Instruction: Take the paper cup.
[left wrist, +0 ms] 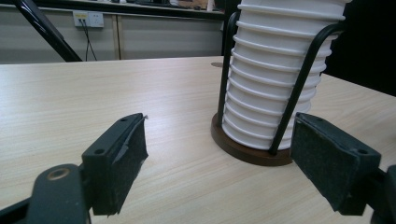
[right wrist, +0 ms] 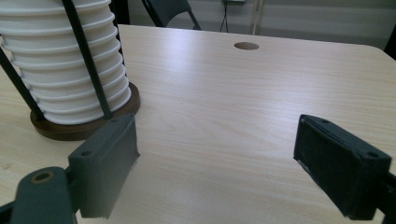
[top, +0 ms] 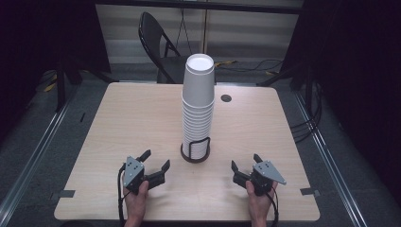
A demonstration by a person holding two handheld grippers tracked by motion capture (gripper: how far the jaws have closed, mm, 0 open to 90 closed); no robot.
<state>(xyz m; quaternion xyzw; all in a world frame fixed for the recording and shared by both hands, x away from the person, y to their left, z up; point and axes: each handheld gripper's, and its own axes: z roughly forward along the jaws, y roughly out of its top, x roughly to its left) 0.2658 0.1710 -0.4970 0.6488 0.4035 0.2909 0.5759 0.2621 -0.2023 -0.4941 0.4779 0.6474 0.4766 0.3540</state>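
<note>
Tall stack of white paper cups (top: 198, 101), nested upside down in a black wire holder on a round dark-brown base (top: 195, 155), stands upright near the middle of the pale wooden table (top: 113, 123), between the two grippers and slightly beyond them.

Risks, as judged from this position:
- The stack rises well above the wire uprights, so most of it is unsupported. A sideways push on the upper cups would likely lean or topple it.
- A pinch on the thin paper walls could crush a cup or lift several at once, since the nested rims sit tightly together.
- The wire uprights could snag a jaw that approaches low, dragging the holder across the table.

Left gripper (top: 155, 166): jaws spread wide, holding nothing, resting low at the table's near edge; in the left gripper view the holder base sits just beyond its right-hand pad (left wrist: 327, 163), not touching.

Right gripper (top: 244, 166): jaws equally wide apart, empty; in the right gripper view the stack stands beyond its left-hand pad (right wrist: 107, 163), clear of contact.

A cable hole (top: 226, 98) lies behind the stack, well apart.
</note>
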